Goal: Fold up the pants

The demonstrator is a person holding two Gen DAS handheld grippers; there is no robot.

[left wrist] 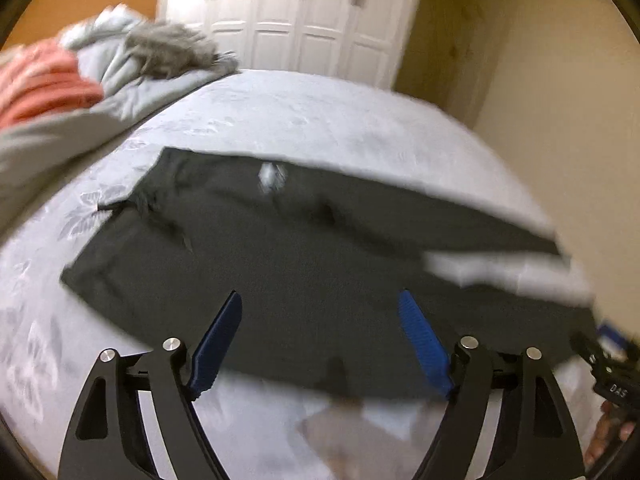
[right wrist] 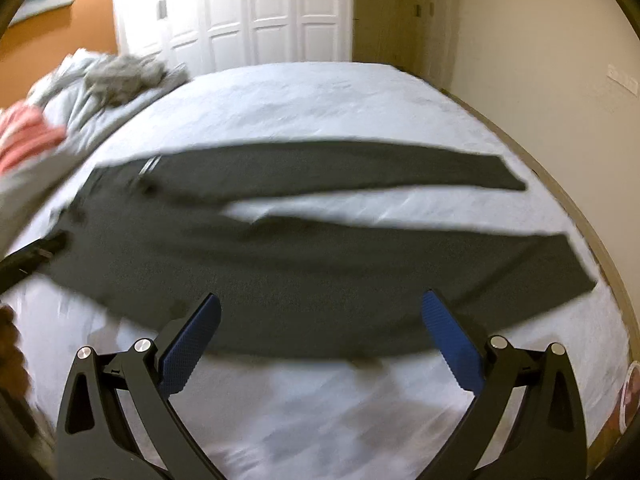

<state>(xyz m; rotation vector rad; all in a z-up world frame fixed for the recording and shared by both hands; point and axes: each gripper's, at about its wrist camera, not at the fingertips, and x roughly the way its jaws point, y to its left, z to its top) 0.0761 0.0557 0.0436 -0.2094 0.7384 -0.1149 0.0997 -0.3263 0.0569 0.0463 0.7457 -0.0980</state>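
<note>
Dark grey pants (left wrist: 280, 248) lie spread flat across the bed, waistband at the left with a small white label (left wrist: 272, 178), both legs running to the right. In the right wrist view the pants (right wrist: 320, 272) show two separate legs with a strip of sheet between them. My left gripper (left wrist: 322, 304) hangs open above the near edge of the seat area, nothing between its blue pads. My right gripper (right wrist: 320, 308) is open too, above the near leg. The other gripper shows at the far right edge (left wrist: 612, 364) of the left wrist view.
The bed (right wrist: 320, 96) has a pale patterned sheet. A heap of grey and pink bedding (left wrist: 100, 64) lies at its far left corner. White wardrobe doors (right wrist: 248, 12) stand behind the bed, and a cream wall (right wrist: 540, 40) runs along the right side.
</note>
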